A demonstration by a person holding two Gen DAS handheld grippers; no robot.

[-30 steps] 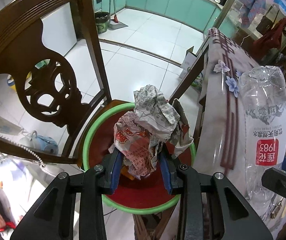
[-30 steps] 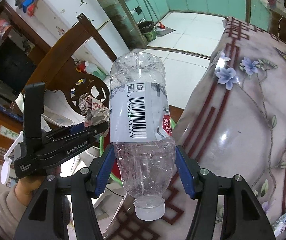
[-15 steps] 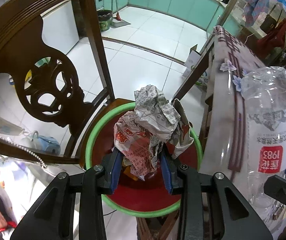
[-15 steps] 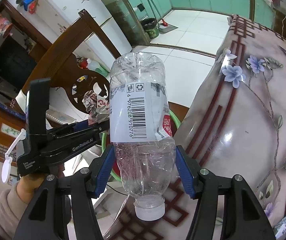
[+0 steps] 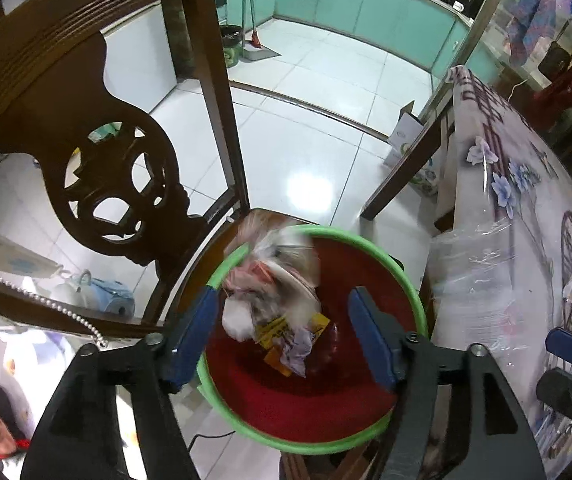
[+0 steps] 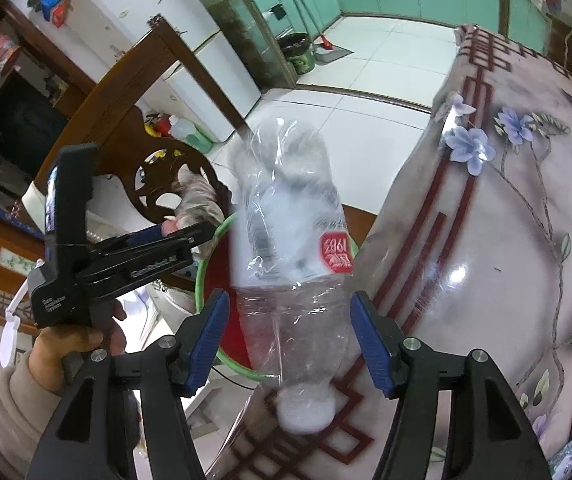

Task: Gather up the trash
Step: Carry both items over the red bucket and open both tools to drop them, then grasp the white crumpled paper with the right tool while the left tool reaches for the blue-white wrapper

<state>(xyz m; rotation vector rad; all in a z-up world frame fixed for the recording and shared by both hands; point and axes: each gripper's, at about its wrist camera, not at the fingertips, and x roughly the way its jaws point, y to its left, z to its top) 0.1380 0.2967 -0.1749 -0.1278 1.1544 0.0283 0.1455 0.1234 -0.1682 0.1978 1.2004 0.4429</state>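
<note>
paper wad (image 5: 274,280) dropped into bin (image 5: 370,248) – left gripper (image 5: 286,336) just spread, empty | right gripper (image 6: 288,336) spreading – bottle (image 6: 290,240) loose between

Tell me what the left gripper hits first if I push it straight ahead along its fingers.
Most likely the crumpled paper wad, blurred and loose between the left gripper's just-opened jaws. Behind it lies the red bin with the green rim; depth is uncertain.
</note>
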